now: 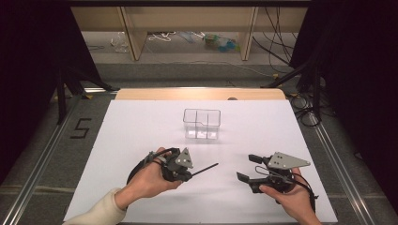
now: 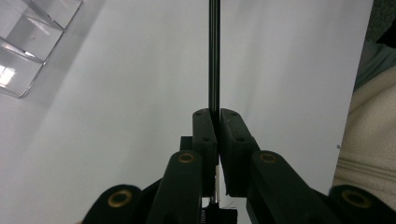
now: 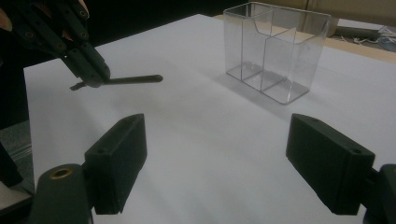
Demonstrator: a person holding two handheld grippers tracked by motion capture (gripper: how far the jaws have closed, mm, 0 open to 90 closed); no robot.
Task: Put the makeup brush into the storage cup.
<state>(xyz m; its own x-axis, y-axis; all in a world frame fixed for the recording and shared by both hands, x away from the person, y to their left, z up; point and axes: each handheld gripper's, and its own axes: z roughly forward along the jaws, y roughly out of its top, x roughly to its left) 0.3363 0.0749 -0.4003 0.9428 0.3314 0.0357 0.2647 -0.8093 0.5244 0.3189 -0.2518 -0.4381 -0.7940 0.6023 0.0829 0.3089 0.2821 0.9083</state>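
Presently the left gripper (image 1: 187, 176) is clamped on a thin black straight rod (image 1: 205, 169), which projects level above the white table sheet (image 1: 141, 126), towards the right gripper (image 1: 248, 169). That gripper's jaws stand wide apart and empty. A clear plastic box with three compartments (image 1: 202, 124) stands farther back, well apart from the rod and holding nothing. By judgement, pickup is done; carrying the rod to the box and releasing it remain.

The white tabletop (image 1: 141, 126) lies bare between the two tongs and on either side of them. The clear divided box (image 1: 202, 123) stands alone toward the far middle, well apart from both, with open room around it. The thin black rod (image 1: 205, 169) juts from the left tongs (image 1: 191, 176) into the gap toward the right tongs (image 1: 246, 168).
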